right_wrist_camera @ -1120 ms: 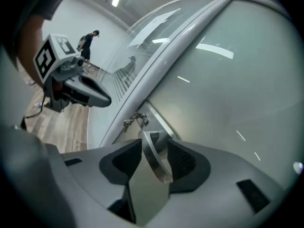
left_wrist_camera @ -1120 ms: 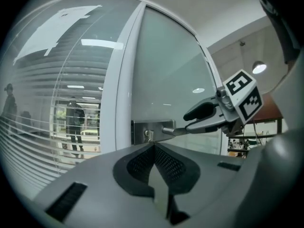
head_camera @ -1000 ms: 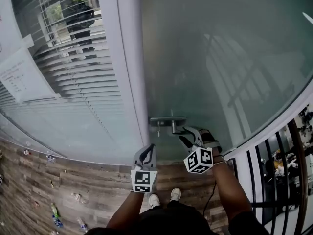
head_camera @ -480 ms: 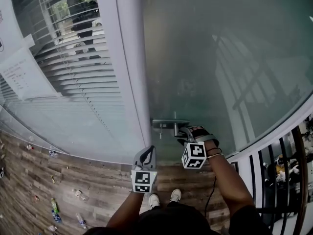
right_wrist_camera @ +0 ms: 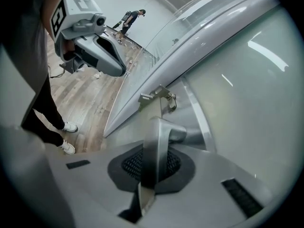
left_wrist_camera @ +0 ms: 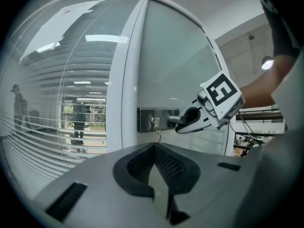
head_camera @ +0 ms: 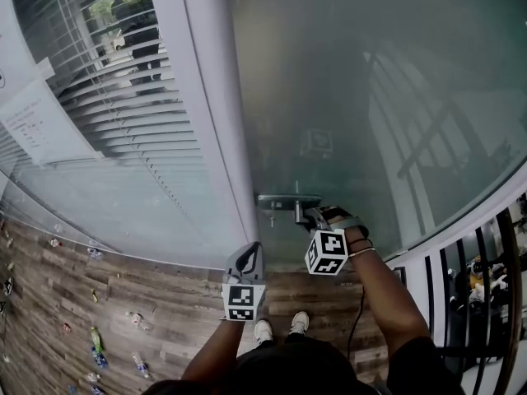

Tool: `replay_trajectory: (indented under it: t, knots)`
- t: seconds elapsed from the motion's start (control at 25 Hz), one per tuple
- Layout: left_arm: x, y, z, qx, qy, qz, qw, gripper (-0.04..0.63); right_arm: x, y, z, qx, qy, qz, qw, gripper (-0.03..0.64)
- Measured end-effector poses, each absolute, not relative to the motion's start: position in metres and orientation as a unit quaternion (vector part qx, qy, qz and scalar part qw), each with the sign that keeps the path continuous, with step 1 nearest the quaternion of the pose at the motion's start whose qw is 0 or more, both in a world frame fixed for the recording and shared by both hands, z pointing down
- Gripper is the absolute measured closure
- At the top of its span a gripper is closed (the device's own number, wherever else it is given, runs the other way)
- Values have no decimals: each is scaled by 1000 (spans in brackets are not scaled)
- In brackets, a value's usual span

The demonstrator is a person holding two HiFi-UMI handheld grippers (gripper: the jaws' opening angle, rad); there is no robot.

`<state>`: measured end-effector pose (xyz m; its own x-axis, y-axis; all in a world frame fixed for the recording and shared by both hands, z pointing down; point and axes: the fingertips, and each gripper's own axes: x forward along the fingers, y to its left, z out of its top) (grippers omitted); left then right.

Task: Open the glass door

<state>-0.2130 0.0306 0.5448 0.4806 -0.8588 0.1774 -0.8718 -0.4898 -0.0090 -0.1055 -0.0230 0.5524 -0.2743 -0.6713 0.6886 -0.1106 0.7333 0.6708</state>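
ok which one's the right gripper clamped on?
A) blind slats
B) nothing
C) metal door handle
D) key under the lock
C: in the right gripper view, the right gripper has its jaws closed around the metal door handle, which runs up between the pads.

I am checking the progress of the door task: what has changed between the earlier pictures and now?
The right hand-held gripper moved in onto the door handle and closed on it; earlier its jaws stood open beside it. The left hand-held gripper stayed low, shut and empty, and the glass door stayed closed.
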Motion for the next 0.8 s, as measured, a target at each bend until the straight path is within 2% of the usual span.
replay_trajectory:
  t: [0.36, 0.68, 0.8]
  knots:
    - [-205, 34, 548, 860, -502, 80, 48, 592, -110, -22, 552, 270, -778, -254, 508, 600]
    - [-214, 39, 557, 855, -507, 88, 63, 592, -115, -27, 548, 314, -819, -240, 416, 600]
    - [-216, 40, 561, 856, -505, 89, 72, 592, -121, -27, 547, 332, -847, -207, 359, 600]
